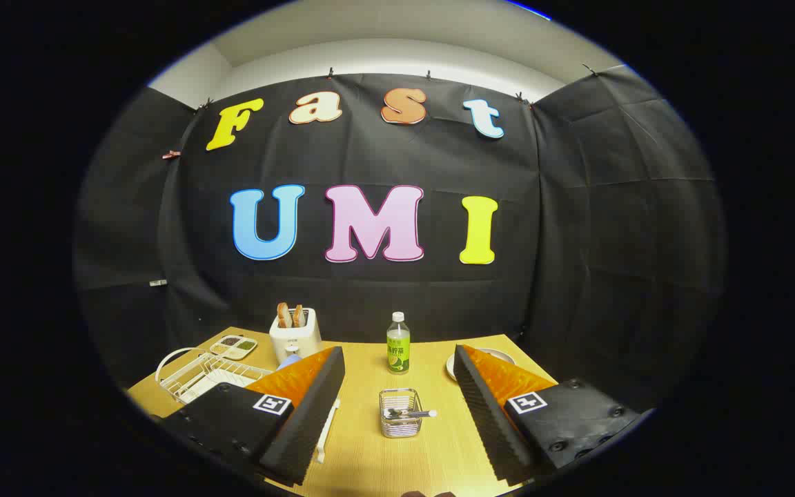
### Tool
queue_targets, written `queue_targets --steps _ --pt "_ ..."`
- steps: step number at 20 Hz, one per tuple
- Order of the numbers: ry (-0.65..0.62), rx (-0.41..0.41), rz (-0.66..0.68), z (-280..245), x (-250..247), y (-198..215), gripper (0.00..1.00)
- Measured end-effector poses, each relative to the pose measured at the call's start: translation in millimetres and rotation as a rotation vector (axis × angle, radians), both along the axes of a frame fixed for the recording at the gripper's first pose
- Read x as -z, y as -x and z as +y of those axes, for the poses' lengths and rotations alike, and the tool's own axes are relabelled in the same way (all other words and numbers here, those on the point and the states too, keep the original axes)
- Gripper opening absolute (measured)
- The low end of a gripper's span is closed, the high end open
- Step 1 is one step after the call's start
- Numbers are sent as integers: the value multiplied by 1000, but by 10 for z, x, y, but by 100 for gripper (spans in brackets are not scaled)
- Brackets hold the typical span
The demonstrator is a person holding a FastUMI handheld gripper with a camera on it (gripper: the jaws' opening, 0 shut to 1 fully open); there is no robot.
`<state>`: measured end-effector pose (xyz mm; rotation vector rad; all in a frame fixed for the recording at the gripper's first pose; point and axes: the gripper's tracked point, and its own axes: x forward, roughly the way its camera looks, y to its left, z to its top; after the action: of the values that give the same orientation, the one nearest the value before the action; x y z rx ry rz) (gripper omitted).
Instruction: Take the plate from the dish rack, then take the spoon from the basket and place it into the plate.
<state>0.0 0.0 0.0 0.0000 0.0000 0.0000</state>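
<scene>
Spoon (408,413): lies across the small wire basket (399,413), between the fingers and a little ahead.
Plate (450,366): already on the table, behind the right finger.
Gripper (397,421): wide open, holding nothing.
Advice: come down straight over the handle, close slowly; the basket may tip.
Dish rack (197,373): far left.

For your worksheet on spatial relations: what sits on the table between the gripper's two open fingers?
In the gripper view, a wire basket holding the spoon; bottle beyond.

Toaster (295,334) w/ toast, green-label bottle (398,343), small food tray (233,346) on table (363,455).
</scene>
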Motion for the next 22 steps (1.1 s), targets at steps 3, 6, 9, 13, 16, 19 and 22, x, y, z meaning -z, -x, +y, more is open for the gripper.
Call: queue_targets --steps 3,6,9,13,16,19,22 --pt "9 -10 -3 32 1 7 98" --pt "-1 -7 -12 26 -20 20 98" --pt "-16 -23 5 59 22 24 97" --pt "-20 -24 8 29 46 25 98" --pt "-26 -23 8 42 61 23 98" --pt "-33 -27 6 71 85 9 98" --pt "-44 -34 25 109 135 -1 98"
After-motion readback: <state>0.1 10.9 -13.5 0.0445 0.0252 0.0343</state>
